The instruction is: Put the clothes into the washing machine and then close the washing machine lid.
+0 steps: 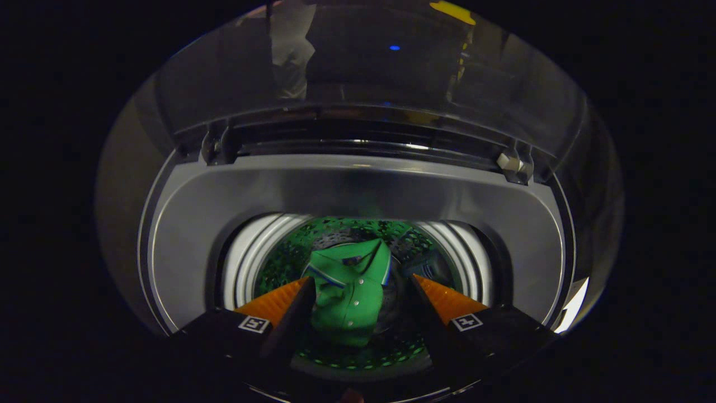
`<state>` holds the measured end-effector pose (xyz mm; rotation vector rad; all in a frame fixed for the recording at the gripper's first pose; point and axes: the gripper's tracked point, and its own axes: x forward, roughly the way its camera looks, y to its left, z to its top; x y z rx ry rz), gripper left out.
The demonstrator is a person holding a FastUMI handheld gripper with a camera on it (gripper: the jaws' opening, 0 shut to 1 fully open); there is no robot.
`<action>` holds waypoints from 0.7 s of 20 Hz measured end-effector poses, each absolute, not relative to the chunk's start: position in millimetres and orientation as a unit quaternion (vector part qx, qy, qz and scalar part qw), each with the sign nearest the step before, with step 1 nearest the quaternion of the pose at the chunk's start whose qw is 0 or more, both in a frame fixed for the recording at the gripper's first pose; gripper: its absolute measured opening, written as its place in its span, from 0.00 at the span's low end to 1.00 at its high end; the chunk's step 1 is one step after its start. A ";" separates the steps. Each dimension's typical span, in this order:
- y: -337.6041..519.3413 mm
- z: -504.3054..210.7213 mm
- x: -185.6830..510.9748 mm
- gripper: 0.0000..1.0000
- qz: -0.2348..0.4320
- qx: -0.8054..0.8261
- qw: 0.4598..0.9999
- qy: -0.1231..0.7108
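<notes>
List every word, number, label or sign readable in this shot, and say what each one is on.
No readable words or numbers.
Two square black-and-white marker tags, patterns not letters, one on each side of the open gripper.
Green shirt in the washing machine drum: dark collar patch, too small to read.
Raised lid: only reflections.

1. The washing machine [358, 190] mouth lies open below the gripper [361, 282], whose fingers are spread apart.
2. A green shirt [349, 291] lies in the drum, seemingly loose between them.
3. The raised lid [391, 73] stands beyond.
</notes>
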<state>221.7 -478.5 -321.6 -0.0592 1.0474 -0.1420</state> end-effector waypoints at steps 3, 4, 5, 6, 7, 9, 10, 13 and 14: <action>-485.5 -311.4 222.2 1.00 -0.080 -0.027 0.867 0.491; -486.9 -306.4 222.0 1.00 -0.081 -0.030 0.869 0.488; -486.0 -301.4 222.1 1.00 -0.080 -0.032 0.871 0.484; -485.8 -295.7 222.2 1.00 -0.080 -0.035 0.872 0.482; -484.3 -287.9 222.5 1.00 -0.079 -0.037 0.874 0.478; -480.3 -267.6 225.2 1.00 -0.077 -0.037 0.880 0.466; -475.3 -253.8 226.8 1.00 -0.071 -0.036 0.884 0.461; -468.9 -204.7 231.2 1.00 -0.072 -0.041 0.900 0.428; -467.1 -187.0 232.0 1.00 -0.072 -0.039 0.905 0.417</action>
